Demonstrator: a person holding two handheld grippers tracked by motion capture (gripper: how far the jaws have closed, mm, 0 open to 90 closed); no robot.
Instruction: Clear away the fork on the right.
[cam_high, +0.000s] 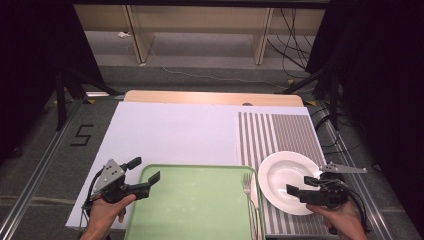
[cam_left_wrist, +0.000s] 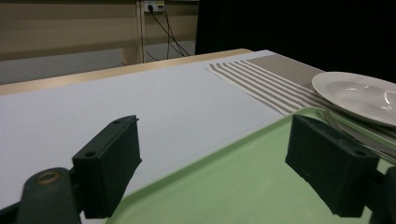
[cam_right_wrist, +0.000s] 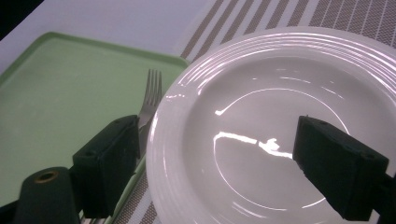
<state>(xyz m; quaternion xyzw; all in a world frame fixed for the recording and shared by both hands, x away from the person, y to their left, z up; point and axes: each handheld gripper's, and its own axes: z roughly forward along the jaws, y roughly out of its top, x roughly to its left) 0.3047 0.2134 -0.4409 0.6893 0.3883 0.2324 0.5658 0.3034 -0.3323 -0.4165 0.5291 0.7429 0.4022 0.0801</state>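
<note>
From above, the right claw hangs spread over the near edge of a white plate on the striped mat; the left claw gapes at the far-left corner of the green tray — a fork lies along its right side.

The left gripper view shows that claw released above the tray.

The right gripper view shows the claw slack, straddling the plate. It looks glazed, slick, breakable — best pinched at the rim.

The plate looks like glazed white ceramic, very glossy, with fine ridges on its rim. The green tray seems smooth matt plastic, and the fork is shiny metal. The striped mat looks like woven cloth on a matt white sheet.
</note>
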